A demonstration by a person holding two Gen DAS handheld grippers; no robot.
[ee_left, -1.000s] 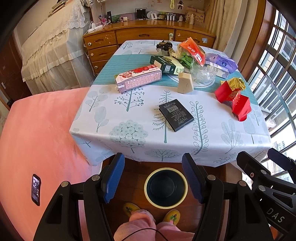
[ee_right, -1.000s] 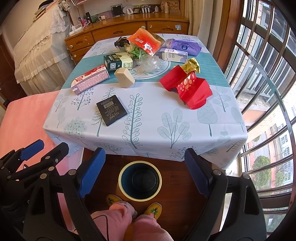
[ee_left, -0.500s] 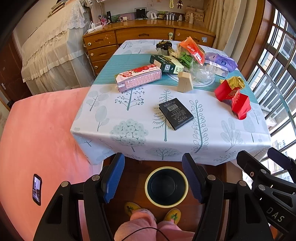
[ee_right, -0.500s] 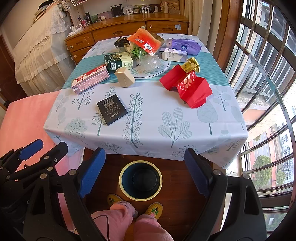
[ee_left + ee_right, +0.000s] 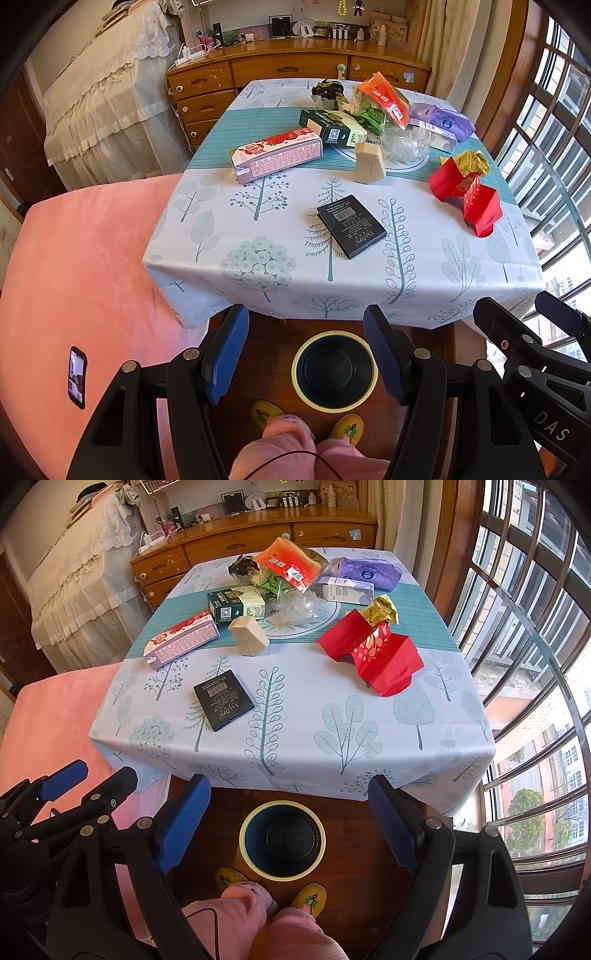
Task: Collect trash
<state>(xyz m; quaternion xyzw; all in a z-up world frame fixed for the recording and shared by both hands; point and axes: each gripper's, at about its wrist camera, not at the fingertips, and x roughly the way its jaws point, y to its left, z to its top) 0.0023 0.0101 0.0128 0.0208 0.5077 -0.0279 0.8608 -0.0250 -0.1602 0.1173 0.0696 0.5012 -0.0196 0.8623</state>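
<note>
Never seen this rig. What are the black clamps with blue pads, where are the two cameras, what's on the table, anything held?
No robot here: a person holds a two-finger clamp in each hand, with a fisheye camera on each looking along its fingers. One picture is from the left gripper, the other from the right gripper. Both are open and hold nothing. They hover over a round bin on the floor, by the person's slippers. On the table lies trash: a pink carton, a black box, red packaging, a green box, a beige block, an orange bag and a purple pack.
</note>
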